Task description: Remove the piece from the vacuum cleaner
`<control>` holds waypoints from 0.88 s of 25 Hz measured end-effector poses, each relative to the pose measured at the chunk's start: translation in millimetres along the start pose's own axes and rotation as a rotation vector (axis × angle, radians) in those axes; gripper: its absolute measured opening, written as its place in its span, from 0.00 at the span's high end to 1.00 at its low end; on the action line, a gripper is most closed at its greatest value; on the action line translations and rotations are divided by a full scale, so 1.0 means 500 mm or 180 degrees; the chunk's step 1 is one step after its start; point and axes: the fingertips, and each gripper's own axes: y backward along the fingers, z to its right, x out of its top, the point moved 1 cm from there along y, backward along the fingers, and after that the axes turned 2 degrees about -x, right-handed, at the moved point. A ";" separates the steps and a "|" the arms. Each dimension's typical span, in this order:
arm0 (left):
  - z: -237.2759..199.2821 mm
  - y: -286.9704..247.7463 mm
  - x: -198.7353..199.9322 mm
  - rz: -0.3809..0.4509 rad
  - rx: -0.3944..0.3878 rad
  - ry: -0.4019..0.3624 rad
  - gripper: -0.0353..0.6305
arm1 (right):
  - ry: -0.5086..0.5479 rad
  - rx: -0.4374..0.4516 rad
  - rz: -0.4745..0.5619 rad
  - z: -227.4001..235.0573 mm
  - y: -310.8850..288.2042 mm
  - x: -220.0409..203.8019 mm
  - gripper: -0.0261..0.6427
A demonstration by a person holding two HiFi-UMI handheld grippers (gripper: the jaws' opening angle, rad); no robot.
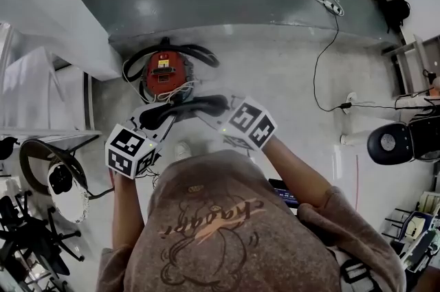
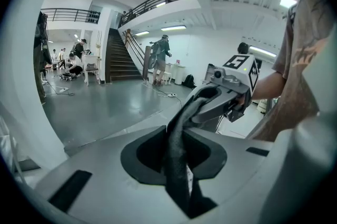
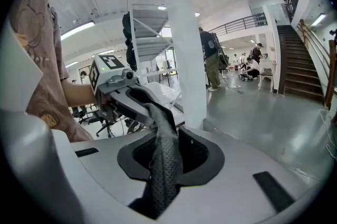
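- Dark piece [image 1: 191,106]: a long, slim, slightly bowed item with a dimpled surface. It is carried above the floor [image 1: 275,71] in front of the person, just on the near side of the vacuum cleaner [image 1: 165,73].
- Vacuum cleaner: a red-bodied unit standing on the floor, with its black hose [image 1: 203,50] looped round the far side. The views do not show whether the piece is still joined to it anywhere.
- Left tongs [image 2: 177,167]: narrow and clamped on one end of the dark piece, which fills the gap between the jaws and runs away toward the other tool.
- Right tongs [image 3: 164,167]: also narrow and gripping the opposite end of the same piece.
- Key relation: the piece spans from one pair of tongs to the other, so neither hand is nearer and each holds an end. The machine lies beyond the piece, away from the person.
- Long axis: it runs across the person's front from left to right and bows upward in the middle. The left end sits slightly closer to the body and the right end slightly further out. Neither end points at the cleaner.
- Judgement: the coming move is probably a pull toward the person and away from the red body, with both grips kept level so the piece does not twist.
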 end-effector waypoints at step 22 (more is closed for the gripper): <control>-0.010 -0.004 -0.001 0.0000 -0.0004 0.0105 0.85 | -0.0028 -0.0014 -0.0023 0.006 -0.006 -0.004 0.87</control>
